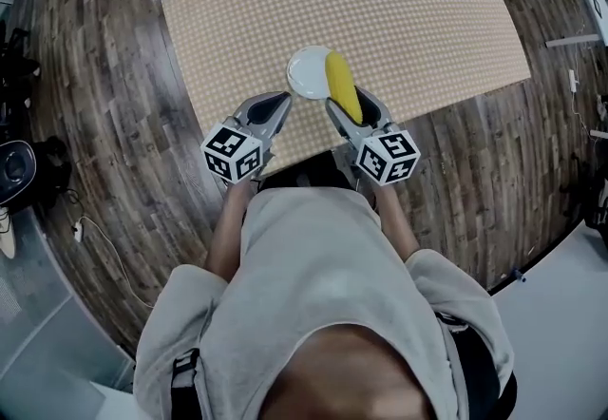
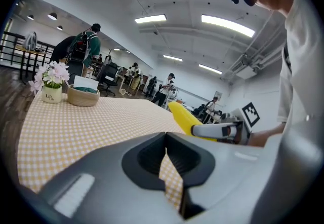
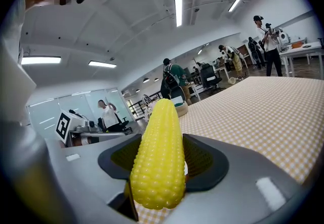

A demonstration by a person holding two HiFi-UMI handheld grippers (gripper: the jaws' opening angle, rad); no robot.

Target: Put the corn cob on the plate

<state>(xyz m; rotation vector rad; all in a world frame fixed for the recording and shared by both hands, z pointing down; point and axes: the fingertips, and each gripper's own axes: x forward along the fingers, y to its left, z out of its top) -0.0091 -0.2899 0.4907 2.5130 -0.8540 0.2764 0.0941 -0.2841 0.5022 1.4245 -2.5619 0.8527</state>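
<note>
Seen from above, a person in a grey top reached both forearms forward and close together over the near edge of a checked table [image 1: 399,19]. Each hand was hidden under its tool's marker cube.

The right tool [image 1: 353,112] pointed away from the body and slightly left. Its jaws were clamped on the thick end of the corn [image 1: 340,84]. The corn's tip pointed away from the person and lay over the right edge of a white plate [image 1: 302,76] near the table's front edge. No view showed whether the corn touched the plate.

The left tool [image 1: 270,110] sat just left of the plate and angled slightly right. Its tip was near the plate's rim.

The left gripper view showed that tool's [image 2: 165,159] jaws drawn together at the tips, with only a thin wedge of tablecloth visible behind them and nothing held. It also showed what the head view could not: the corn [image 2: 183,118] from the side, slanting upward out of the right tool above the table. The plate did not appear there. A pot of flowers [image 2: 49,80] and a basket [image 2: 83,96] stood at the far end of the table.

The right gripper view looked straight along the corn [image 3: 159,159], which filled the gap between the right tool's [image 3: 161,167] dark pads and stood upright in the frame. The left tool's cube [image 3: 63,124] showed at the left.

Only the two gripper views showed a long room with ceiling lights and several people standing behind. Only the head view showed the wooden floor [image 1: 114,124] around the table.
</note>
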